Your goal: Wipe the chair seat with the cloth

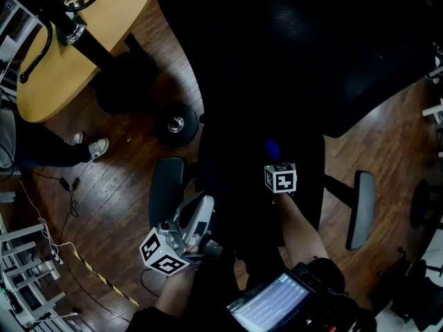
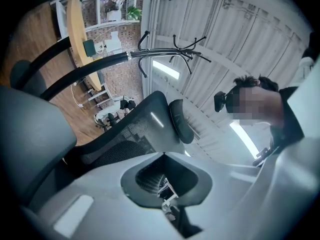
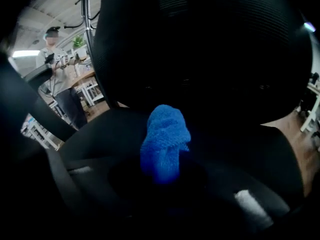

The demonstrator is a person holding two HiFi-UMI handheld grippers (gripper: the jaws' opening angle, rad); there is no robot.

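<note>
A black office chair fills the middle of the head view, its seat [image 1: 242, 199] very dark. My right gripper [image 1: 274, 159] hangs over the seat, shut on a blue cloth [image 1: 272, 149]. In the right gripper view the cloth [image 3: 165, 141] sticks up bunched from between the shut jaws of that gripper [image 3: 162, 173], with the seat [image 3: 230, 139] below and the mesh backrest [image 3: 200, 44] behind. My left gripper [image 1: 201, 211] is beside the left armrest [image 1: 168, 189], off the seat. It [image 2: 162, 156] looks shut and holds nothing, tilted up at the backrest [image 2: 135, 129] and headrest [image 2: 181, 121].
A round wooden table [image 1: 83, 40] stands at the far left above a chair base [image 1: 176, 123]. Someone's shoes [image 1: 90, 144] and cables [image 1: 48, 241] are on the wood floor. The right armrest [image 1: 361, 209] juts out. A person [image 3: 57, 69] and a coat rack [image 2: 170, 54] stand beyond.
</note>
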